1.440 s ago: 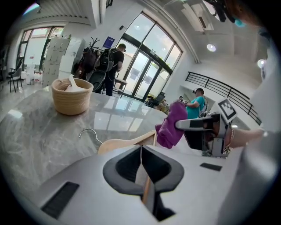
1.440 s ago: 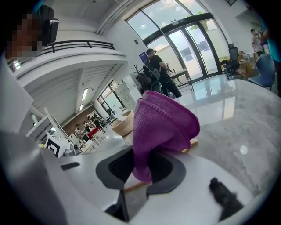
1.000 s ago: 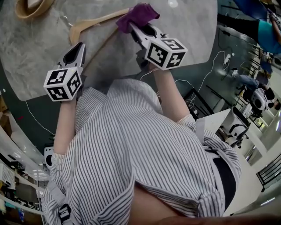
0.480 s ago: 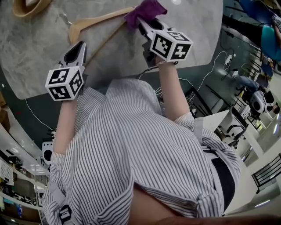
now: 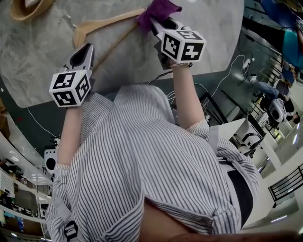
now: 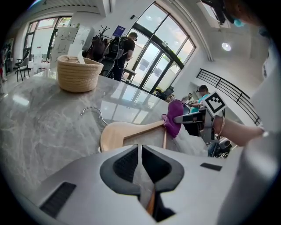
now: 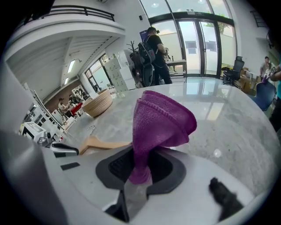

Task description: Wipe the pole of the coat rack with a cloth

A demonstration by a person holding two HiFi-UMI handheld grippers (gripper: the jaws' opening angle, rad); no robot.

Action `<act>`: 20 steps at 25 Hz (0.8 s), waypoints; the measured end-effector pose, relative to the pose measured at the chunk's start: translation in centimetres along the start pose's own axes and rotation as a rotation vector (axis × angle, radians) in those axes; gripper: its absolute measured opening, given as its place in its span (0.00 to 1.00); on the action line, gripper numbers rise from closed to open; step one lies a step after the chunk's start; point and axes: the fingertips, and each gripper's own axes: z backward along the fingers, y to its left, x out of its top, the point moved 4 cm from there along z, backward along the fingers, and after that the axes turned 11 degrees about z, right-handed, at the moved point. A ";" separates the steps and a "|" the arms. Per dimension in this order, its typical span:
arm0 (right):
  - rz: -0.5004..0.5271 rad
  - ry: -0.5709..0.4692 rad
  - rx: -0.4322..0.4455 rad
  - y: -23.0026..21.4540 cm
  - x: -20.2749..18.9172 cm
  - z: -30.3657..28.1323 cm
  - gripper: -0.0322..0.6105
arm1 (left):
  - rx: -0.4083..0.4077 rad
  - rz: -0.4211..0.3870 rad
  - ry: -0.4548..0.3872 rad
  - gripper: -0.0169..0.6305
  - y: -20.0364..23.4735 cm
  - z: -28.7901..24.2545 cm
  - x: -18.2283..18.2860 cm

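Observation:
A purple cloth is pinched in my right gripper, which is shut on it; the cloth bunches up beyond the jaws. It rests against the right end of a wooden hanger lying on the marble table. My left gripper is shut with nothing between its pads, hovering over the hanger's lower bar near its hook end. No coat rack pole shows in any view.
A woven basket stands at the table's far left. The table's near curved edge runs just under my hands. Cables trail on the floor to the right. People stand by the glass doors.
My right gripper has carried the cloth a little farther away and to the right along the hanger's arm. The left gripper has hardly moved.

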 end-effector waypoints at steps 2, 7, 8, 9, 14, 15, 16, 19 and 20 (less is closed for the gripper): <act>0.004 0.010 -0.002 -0.1 -0.1 -0.2 0.17 | -0.001 0.003 0.013 0.05 0.0 -0.2 -0.2; 0.007 0.023 0.003 -0.2 -0.2 -1.0 0.18 | -0.002 0.021 0.023 0.05 0.2 -0.7 -0.3; 0.008 0.025 0.002 -0.2 -0.2 -1.0 0.18 | -0.003 0.024 0.020 0.05 0.2 -0.7 -0.2; 0.009 0.026 0.001 -0.2 -0.2 -1.0 0.18 | -0.003 0.027 0.017 0.05 0.1 -0.6 -0.1; 0.026 0.028 -0.009 -0.1 -0.1 -1.1 0.18 | 0.014 -0.006 0.019 0.05 -0.2 0.2 0.4; 0.031 0.029 -0.013 -0.1 -0.1 -1.1 0.18 | 0.027 -0.031 0.022 0.05 -0.1 0.4 0.5; 0.037 0.030 -0.017 -0.2 -0.1 -1.2 0.18 | 0.044 -0.057 0.025 0.05 0.0 0.6 0.6; 0.050 0.036 -0.031 -0.1 -0.1 -1.4 0.18 | 0.097 -0.087 0.030 0.10 0.8 0.8 0.5; 0.053 0.038 -0.033 -0.1 -0.1 -1.4 0.18 | 0.108 -0.082 0.030 0.20 1.1 0.8 0.4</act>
